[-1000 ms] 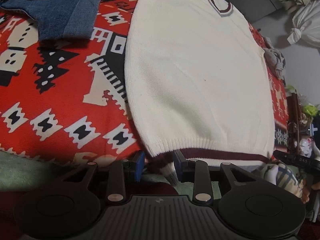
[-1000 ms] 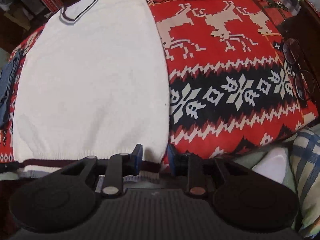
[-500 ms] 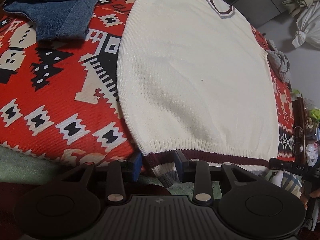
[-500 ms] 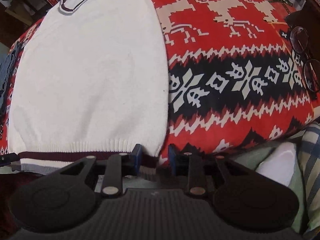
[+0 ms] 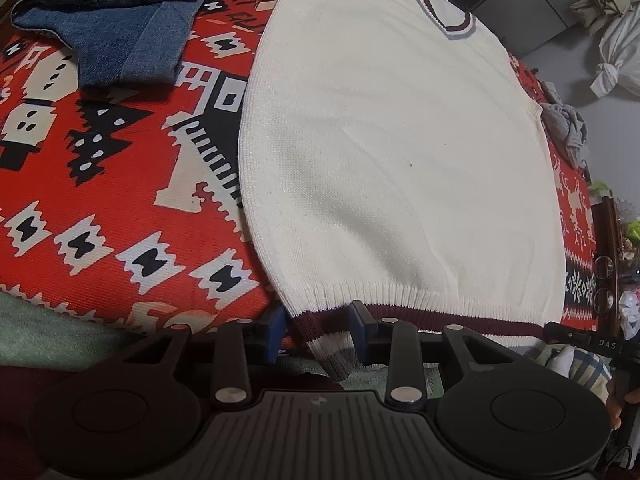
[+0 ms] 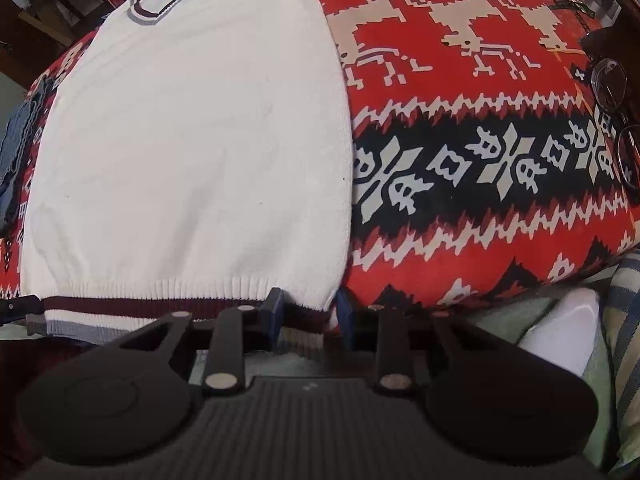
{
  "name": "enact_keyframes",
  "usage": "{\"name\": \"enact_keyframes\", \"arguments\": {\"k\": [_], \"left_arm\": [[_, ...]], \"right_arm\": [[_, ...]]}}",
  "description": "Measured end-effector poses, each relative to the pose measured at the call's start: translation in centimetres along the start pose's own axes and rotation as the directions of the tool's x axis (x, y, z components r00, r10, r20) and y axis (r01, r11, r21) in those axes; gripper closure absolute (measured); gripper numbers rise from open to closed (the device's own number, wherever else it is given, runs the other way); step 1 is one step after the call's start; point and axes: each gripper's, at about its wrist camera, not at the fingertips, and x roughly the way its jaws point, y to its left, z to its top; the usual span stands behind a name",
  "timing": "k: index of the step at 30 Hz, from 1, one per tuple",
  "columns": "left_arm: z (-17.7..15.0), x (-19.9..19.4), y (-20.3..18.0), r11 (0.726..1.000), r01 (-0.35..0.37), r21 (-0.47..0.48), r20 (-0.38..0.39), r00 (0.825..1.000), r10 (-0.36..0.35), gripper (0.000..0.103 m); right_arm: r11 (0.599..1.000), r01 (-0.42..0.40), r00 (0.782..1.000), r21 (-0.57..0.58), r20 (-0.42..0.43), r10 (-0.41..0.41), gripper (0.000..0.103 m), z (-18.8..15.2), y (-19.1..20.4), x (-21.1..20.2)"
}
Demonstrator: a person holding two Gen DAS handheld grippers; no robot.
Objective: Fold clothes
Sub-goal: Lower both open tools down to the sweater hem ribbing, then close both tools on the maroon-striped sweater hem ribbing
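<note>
A cream knit vest [image 5: 392, 152] with a maroon and grey striped hem [image 5: 440, 314] and V-neck lies flat on a red patterned blanket [image 5: 100, 184]. My left gripper [image 5: 316, 328] is open at the near edge of the bed. The vest's left hem corner hangs between its blue-padded fingers. In the right wrist view the same vest [image 6: 192, 140] fills the left half. There my right gripper [image 6: 308, 314] is open too, astride the right hem corner.
Folded blue jeans [image 5: 120, 28] lie at the far left of the blanket. A grey garment [image 5: 568, 128] is bunched past the vest's right side. Eyeglasses [image 6: 612, 108] rest near the blanket's right edge. A plaid cushion [image 6: 624, 320] sits at the lower right.
Both grippers have edged forward along the bed's near edge, so the hem corners sit deeper between the fingers. Finger gaps look unchanged. The vest has stayed flat.
</note>
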Motion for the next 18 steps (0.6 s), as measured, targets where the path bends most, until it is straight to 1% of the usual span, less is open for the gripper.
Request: {"name": "enact_keyframes", "arguments": {"k": [3, 7, 10, 13, 15, 17, 18], "left_arm": [[0.0, 0.1, -0.3, 1.0, -0.007, 0.007, 0.001, 1.0, 0.007, 0.07], [0.2, 0.1, 0.0, 1.0, -0.004, -0.006, -0.002, 1.0, 0.004, 0.073], [0.3, 0.0, 0.7, 0.999, 0.021, -0.041, -0.006, 1.0, -0.021, 0.073], [0.4, 0.0, 1.1, 0.997, 0.038, -0.064, -0.013, 0.999, -0.039, 0.073], [0.3, -0.1, 1.1, 0.999, 0.025, -0.047, -0.019, 0.999, -0.026, 0.074], [0.3, -0.3, 1.2, 1.0, 0.011, -0.029, -0.024, 1.0, -0.011, 0.076], [0.2, -0.3, 1.2, 1.0, 0.003, -0.02, -0.026, 1.0, -0.004, 0.078]], "right_arm": [[1.0, -0.011, 1.0, 0.013, -0.005, 0.011, 0.071, 0.0, -0.2, -0.1], [0.998, -0.035, 0.999, 0.044, -0.006, 0.035, 0.071, 0.0, -0.6, -0.2], [0.997, -0.053, 0.999, 0.055, -0.005, 0.054, 0.071, 0.0, -0.6, -0.2], [0.998, -0.046, 0.999, 0.033, -0.017, 0.046, 0.071, 0.0, -0.2, -0.1], [1.0, -0.027, 0.999, 0.001, -0.023, 0.027, 0.072, -0.1, 0.2, 0.1], [1.0, -0.023, 0.999, -0.006, -0.023, 0.023, 0.072, 0.1, 0.2, 0.3], [1.0, -0.018, 1.0, -0.017, -0.025, 0.017, 0.073, 0.1, 0.3, 0.3]]}}
